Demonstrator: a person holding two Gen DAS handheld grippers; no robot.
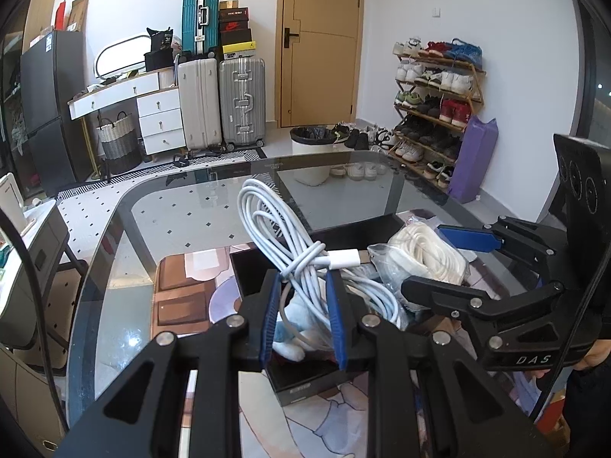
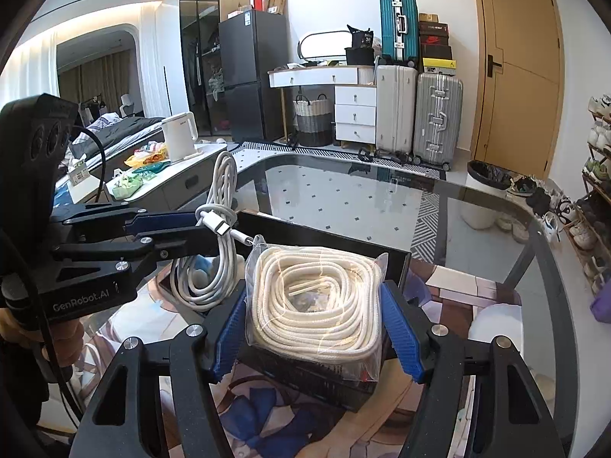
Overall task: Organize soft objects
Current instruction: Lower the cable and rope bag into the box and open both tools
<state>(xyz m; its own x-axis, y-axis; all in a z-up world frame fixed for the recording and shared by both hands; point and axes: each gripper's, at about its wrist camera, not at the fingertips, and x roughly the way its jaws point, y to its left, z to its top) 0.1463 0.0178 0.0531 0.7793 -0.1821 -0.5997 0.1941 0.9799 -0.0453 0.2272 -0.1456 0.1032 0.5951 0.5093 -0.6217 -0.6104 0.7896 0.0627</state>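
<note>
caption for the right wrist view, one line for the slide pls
Right tool straddles a bagged coil of white rope over the black box while the left tool holds up a white charging cable.

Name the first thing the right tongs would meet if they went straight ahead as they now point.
Probably the bagged white rope: it already lies between the open right tongs, over the black box. Whether the pads touch the bag is unclear.
</note>
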